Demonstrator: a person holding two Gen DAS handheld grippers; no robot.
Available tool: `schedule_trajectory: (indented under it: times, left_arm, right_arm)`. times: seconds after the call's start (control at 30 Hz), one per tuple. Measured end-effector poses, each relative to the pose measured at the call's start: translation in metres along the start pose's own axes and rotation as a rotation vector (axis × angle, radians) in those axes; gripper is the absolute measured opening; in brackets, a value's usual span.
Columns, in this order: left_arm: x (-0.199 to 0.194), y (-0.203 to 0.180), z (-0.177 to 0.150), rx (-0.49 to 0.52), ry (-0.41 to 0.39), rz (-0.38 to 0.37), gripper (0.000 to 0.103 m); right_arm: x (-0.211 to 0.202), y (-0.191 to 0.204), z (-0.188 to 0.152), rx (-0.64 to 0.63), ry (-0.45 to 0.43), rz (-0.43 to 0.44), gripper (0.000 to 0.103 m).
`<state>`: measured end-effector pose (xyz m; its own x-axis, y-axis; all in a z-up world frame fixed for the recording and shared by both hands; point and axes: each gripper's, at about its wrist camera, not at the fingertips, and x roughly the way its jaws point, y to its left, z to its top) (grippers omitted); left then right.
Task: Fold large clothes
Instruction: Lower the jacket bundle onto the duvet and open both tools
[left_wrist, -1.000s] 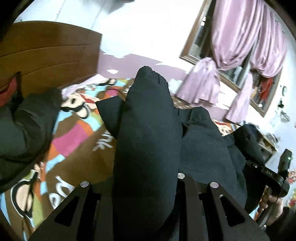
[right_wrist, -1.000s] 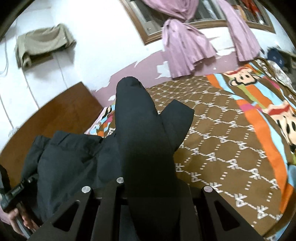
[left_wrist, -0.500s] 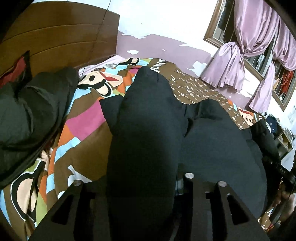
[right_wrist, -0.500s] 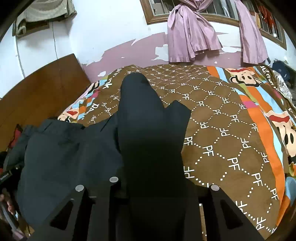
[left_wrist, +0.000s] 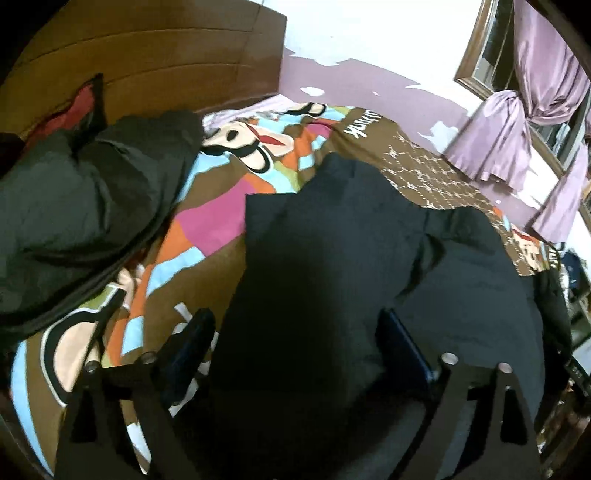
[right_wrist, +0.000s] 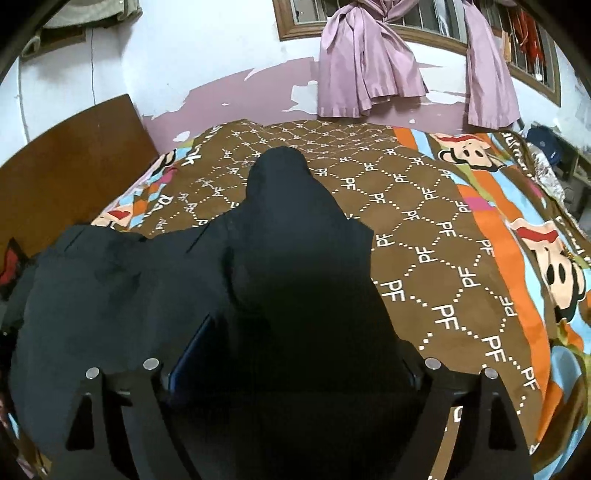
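Bedspread (right_wrist: 443, 258) underlies dark garment (right_wrist: 295, 277) between both wide-spread grippers, left (left_wrist: 295, 350), right (right_wrist: 295, 362)

Both jaws spread apart; dark garment (left_wrist: 332, 258) lowered onto bedspread (right_wrist: 461, 258)

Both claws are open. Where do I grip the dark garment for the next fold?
Probably best: take the dark garment at its square far-left corner, coming in low from the near side over the bedspread. That corner lies flat with a free edge, while the middle humps up.
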<state>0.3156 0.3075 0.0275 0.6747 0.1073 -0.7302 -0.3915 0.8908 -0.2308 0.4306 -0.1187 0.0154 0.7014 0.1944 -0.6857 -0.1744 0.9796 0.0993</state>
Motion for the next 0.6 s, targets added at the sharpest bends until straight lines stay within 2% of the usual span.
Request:
schedule_trajectory:
  times: [0.03, 0.1, 0.33, 0.6]
  left_arm:
    - [-0.004, -0.002, -0.001, 0.008, -0.016, 0.005, 0.090]
    - [-0.010, -0.006, -0.003, 0.033, -0.046, 0.019, 0.091]
    - [-0.027, -0.015, -0.004, 0.071, -0.133, 0.057, 0.099]
    - [-0.053, -0.036, -0.005, 0.158, -0.260, 0.091, 0.101]
  right_arm:
    - [-0.001, 0.001, 0.000, -0.009, -0.007, -0.022, 0.093]
    - [-0.006, 0.003, 0.000, -0.034, -0.045, -0.062, 0.101]
    - [-0.022, 0.017, 0.002, -0.130, -0.123, -0.066, 0.101]
    - [-0.039, 0.024, 0.002, -0.118, -0.167, -0.036, 0.102]
